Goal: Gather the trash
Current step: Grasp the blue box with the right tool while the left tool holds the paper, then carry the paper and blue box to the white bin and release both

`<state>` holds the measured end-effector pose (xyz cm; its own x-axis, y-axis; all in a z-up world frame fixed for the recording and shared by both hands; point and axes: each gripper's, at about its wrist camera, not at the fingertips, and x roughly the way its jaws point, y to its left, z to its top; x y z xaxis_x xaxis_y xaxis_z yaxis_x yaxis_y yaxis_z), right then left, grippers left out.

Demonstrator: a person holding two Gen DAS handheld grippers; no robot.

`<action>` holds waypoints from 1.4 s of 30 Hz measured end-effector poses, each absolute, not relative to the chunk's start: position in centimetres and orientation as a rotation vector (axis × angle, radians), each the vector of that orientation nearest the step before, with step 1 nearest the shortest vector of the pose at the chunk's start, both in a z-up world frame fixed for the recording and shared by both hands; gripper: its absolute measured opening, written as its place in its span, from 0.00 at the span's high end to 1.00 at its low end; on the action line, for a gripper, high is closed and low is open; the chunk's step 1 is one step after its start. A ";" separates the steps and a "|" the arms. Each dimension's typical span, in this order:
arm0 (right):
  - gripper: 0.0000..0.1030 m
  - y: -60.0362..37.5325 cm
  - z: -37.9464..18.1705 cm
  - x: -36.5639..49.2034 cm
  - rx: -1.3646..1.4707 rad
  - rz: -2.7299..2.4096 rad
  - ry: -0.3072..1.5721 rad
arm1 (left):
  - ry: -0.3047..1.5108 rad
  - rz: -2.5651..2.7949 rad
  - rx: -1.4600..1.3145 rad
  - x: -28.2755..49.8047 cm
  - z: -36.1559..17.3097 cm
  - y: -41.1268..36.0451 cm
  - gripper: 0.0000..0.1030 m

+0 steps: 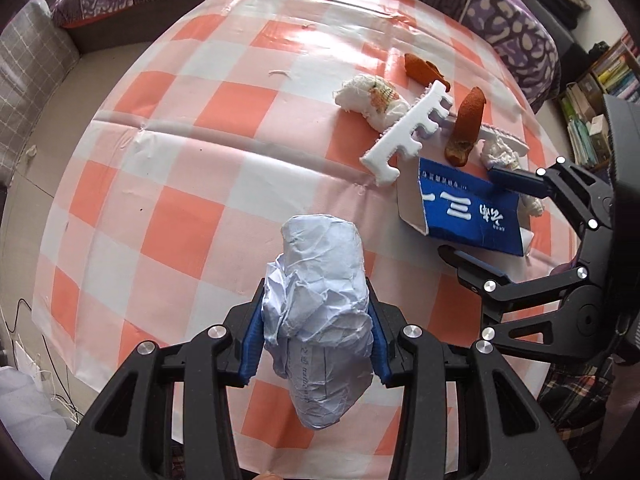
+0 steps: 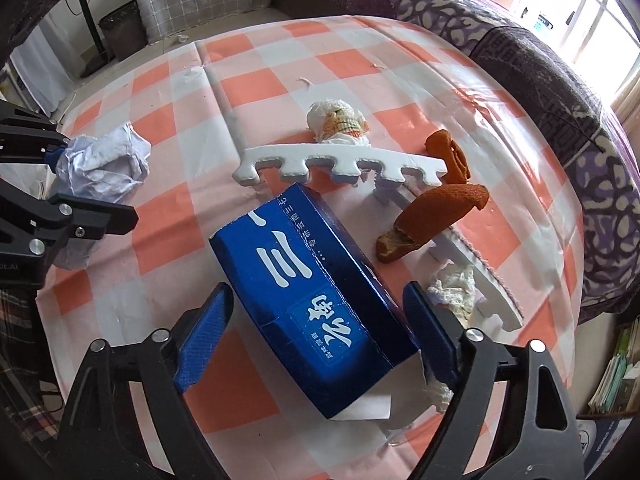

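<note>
My left gripper (image 1: 316, 336) is shut on a crumpled ball of pale blue-white paper (image 1: 320, 316) and holds it above the checked tablecloth; the ball also shows in the right wrist view (image 2: 100, 168). My right gripper (image 2: 320, 332) is open, its blue pads on either side of a blue carton (image 2: 312, 300) with white characters that lies on the table; the carton shows in the left wrist view (image 1: 468, 208) too. Neither pad clearly touches it.
On the orange-and-white checked tablecloth (image 2: 248, 92) lie a white notched foam strip (image 2: 340, 164), a second foam strip (image 2: 480, 276), two orange peels (image 2: 436, 212), a wad of white cloth (image 2: 340, 124) and crumpled tissue (image 2: 452, 284). A purple sofa (image 2: 540, 80) runs behind.
</note>
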<state>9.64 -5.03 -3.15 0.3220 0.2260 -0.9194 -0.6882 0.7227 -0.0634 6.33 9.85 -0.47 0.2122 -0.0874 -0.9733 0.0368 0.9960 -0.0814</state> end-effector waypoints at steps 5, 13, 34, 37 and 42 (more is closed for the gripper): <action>0.45 -4.8 -2.8 9.2 -0.483 0.654 1.072 | 1.332 -0.065 -0.079 6.3 0.2 10.5 0.58; 0.67 -5.1 -0.6 9.1 -0.391 0.641 1.009 | 1.262 0.000 -0.144 7.5 0.8 11.0 0.58; 0.83 -9.3 5.7 9.2 -0.041 0.463 0.794 | 0.901 0.138 -0.179 7.8 6.5 10.2 0.58; 0.83 -10.0 6.3 8.8 -0.019 0.437 0.762 | 0.862 0.152 -0.165 8.0 7.0 9.3 0.58; 0.83 -11.5 7.4 8.2 0.007 0.390 0.716 | 0.802 0.159 -0.143 8.1 7.9 7.4 0.58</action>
